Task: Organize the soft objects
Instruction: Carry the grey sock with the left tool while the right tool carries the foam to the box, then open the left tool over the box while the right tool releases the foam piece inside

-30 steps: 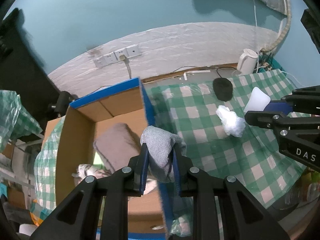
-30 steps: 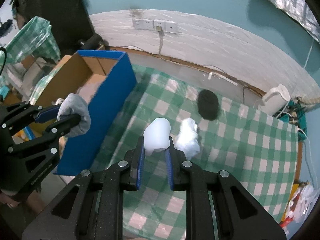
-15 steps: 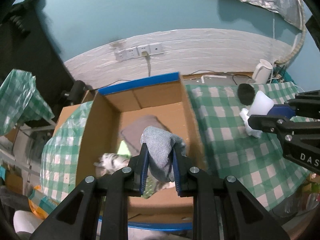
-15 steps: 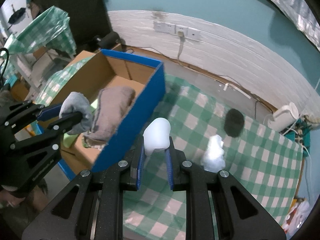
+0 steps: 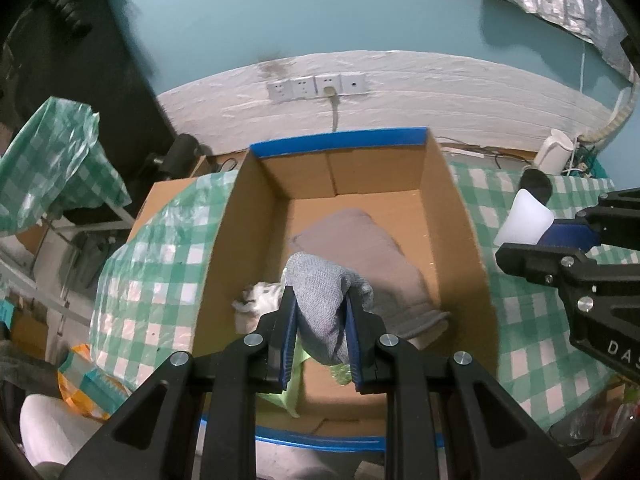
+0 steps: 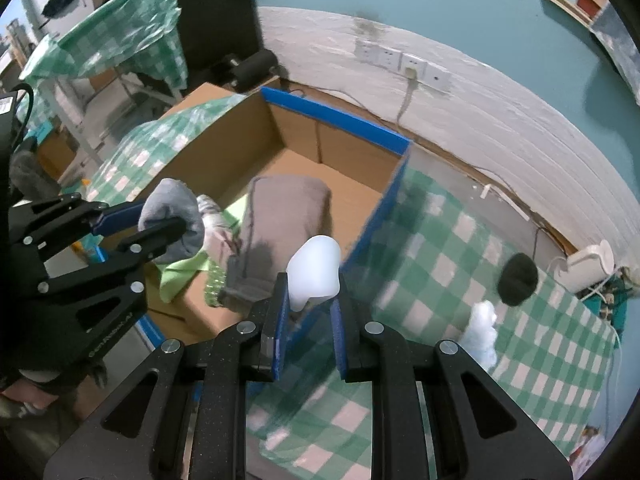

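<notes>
Left gripper (image 5: pixel 322 322) clamps grey sock (image 5: pixel 324 300) above cardboard box (image 5: pixel 460 216); release once clear of walls. Right gripper (image 6: pixel 308 314), at 3 o'clock, grips white sponge (image 6: pixel 314 270); carry it past the rim before release.

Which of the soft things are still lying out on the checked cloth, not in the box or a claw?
Two: the black round pad and the white fluffy wad beside it. The rest are held or boxed.

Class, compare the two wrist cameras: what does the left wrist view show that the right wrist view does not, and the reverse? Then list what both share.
Only the left wrist view: the cardboard box's near blue-edged rim.

Only the right wrist view: a fluffy white wad on the green checked tablecloth.

Both: the left gripper shut on a grey knitted cloth, the right gripper shut on a white foam piece, and a folded brown towel.
</notes>
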A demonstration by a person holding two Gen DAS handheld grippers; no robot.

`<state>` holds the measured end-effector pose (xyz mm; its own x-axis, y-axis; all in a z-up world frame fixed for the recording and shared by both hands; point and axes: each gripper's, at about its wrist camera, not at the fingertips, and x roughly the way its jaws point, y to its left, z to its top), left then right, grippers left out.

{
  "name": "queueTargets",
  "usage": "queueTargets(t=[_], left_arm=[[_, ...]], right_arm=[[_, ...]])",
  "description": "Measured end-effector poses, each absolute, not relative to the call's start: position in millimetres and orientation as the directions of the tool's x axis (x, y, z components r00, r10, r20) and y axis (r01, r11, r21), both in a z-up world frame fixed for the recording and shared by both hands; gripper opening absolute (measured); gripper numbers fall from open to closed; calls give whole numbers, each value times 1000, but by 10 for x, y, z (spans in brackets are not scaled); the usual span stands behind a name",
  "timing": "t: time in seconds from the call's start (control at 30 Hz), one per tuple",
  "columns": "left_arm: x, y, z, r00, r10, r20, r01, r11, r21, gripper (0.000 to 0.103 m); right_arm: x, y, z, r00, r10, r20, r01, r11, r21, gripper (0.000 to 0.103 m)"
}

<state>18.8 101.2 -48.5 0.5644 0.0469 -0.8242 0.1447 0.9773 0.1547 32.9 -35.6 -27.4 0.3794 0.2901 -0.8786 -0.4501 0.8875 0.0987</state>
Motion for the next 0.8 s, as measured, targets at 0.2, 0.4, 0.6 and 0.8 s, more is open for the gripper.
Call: queueTargets(t=[0.2, 0.4, 0.6, 0.8], left_arm=[[228, 1181, -570, 547, 72, -834, 109, 982, 156, 22], [252, 1264, -648, 526, 86, -846, 100, 982, 161, 23], [276, 1315, -712, 486, 86, -870, 87, 985, 146, 30], [266, 1311, -694, 494, 83, -865, 84, 986, 142, 55]], right_arm=[[374, -129, -381, 339, 303, -891, -480, 870, 113, 18], [398, 15, -510, 299, 309, -903, -499, 857, 129, 21], [390, 43, -603, 296, 266, -917, -480, 872, 98, 47], [339, -23, -581, 330, 251, -910, -481, 874, 66, 64]])
